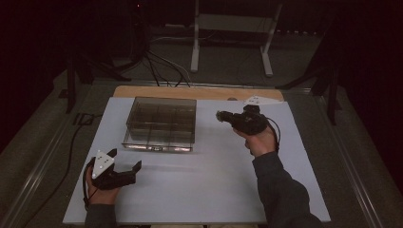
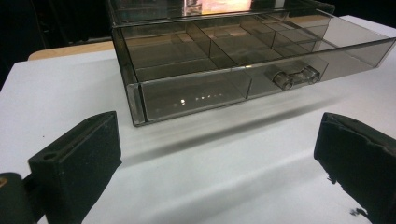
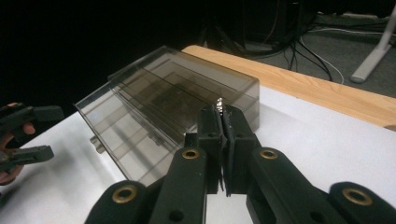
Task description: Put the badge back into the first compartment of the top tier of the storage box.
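Drawer organizer (image 1: 160,123): smoked clear plastic box with a divided drawer, standing on the white table top (image 1: 204,190), ahead of my left fingers and to the left of my right fingers.
Drawer state: pulled partly out toward me; the compartments I can see through the walls look empty.
Drawer handle (image 2: 295,77): small clear bar on two posts, on the drawer front, ahead of my left fingers and off to their right.
Left gripper (image 1: 124,164): jaws spread wide, nothing between them; it rests low on the table, aimed at the drawer front, well apart from it.
Reason for the left pose: I judge it a waiting stance, opened wide enough to take the handle or steady the box when needed.
Right gripper (image 1: 221,115): jaws pressed together; a small bright object (image 3: 219,101) shows at the tips, so I hold something thin, too small to identify.
Right position: raised above the table, just beside the right wall of the organizer, tips pointing at it.
Reason for the right pose: held high and level, I judge, so the tips clear the box wall and can reach over a compartment.
Next move calls for: carrying the tips over an open compartment before releasing.
Risk: the pinched piece is tiny and could slip.
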